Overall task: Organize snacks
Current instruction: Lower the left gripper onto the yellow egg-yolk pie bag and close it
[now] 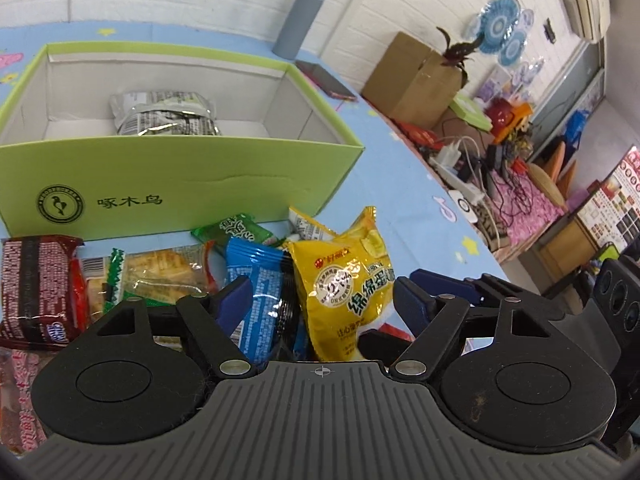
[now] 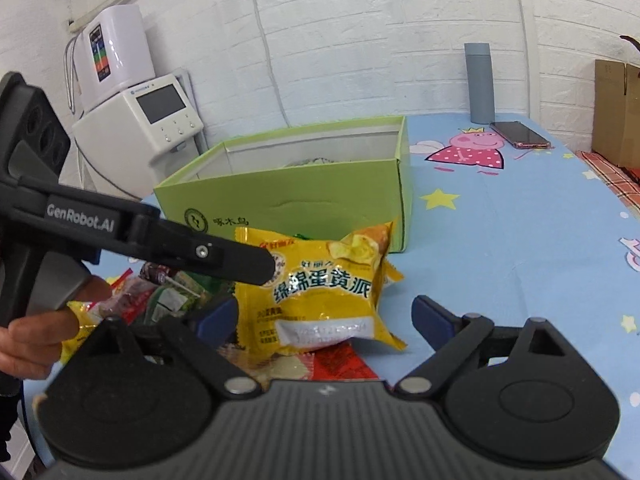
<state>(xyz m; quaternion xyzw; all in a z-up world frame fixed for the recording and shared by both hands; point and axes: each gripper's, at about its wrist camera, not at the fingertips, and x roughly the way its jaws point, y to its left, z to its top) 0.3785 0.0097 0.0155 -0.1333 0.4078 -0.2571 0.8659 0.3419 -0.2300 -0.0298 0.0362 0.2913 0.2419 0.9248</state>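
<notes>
1. Left tongs (image 1: 316, 300) spread, straddling yellow snack pack (image 1: 344, 280) atop the pile on the bench (image 2: 500, 240).
2. Right tongs (image 2: 324, 312) spread too.
3. Pinch mid-pack gently, then lift into green box (image 1: 168, 184).

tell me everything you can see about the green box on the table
The green box is a lidless, lime-green cardboard carton with a white interior, upright on the blue cartoon tablecloth. Its front wall carries a dark round bird logo, three Chinese characters and a shallow horizontal dent. Inside, against the far wall, lies a silver-and-green snack packet; the rest of the floor shows bare. A pile of wrapped snacks, topped by a yellow egg yolk pie packet, sits right before its front wall; whether they touch it is unclear.
</notes>
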